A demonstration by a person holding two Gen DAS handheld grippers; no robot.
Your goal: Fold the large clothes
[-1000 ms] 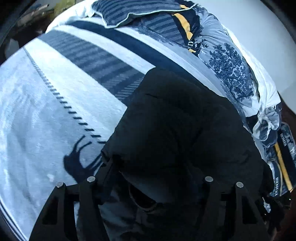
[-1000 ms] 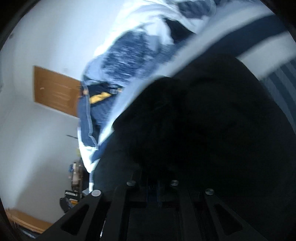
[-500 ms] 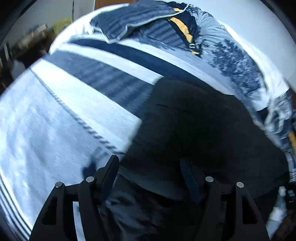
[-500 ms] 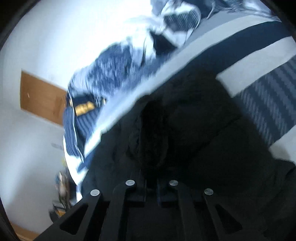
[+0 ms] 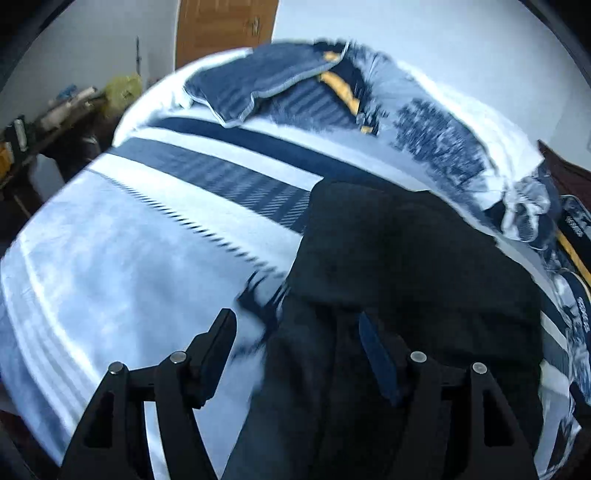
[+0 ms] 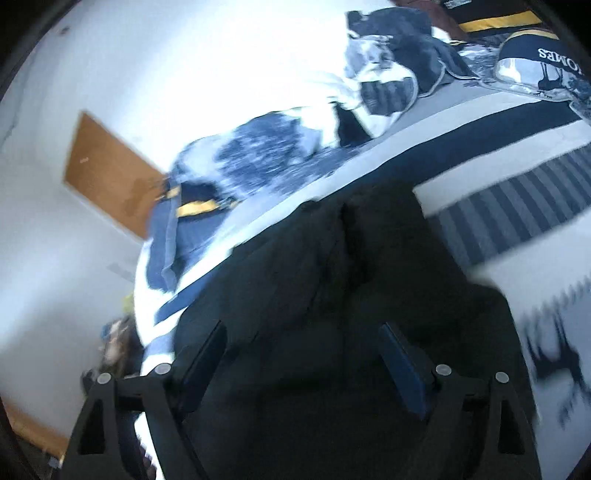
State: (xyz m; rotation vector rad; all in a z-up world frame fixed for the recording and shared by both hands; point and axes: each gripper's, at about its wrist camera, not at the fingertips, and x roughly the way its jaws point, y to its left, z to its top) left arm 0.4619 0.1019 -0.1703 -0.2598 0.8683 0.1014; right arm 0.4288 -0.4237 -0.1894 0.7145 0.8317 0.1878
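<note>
A black garment is lying folded on the bed, toward its right side as the left camera sees it, over the blue and white striped bedspread. The left gripper is hanging just above the garment's near edge with its jaws standing wide apart and nothing between them; its left finger is showing over the pale spread, its right finger over the dark cloth.

From the other side, the right gripper is hovering over the same garment, jaws spread too, gripping nothing. A crease is running up the middle of the cloth there, between two thicker folds. I cannot tell whether either gripper is touching the fabric.

Behind the garment a rumpled duvet with a blue leafy print is piled along the far edge of the bed, beside a striped pillow. A brown door is showing in the white wall, and a cluttered table is standing left of the bed. Both views are a bit blurred.
</note>
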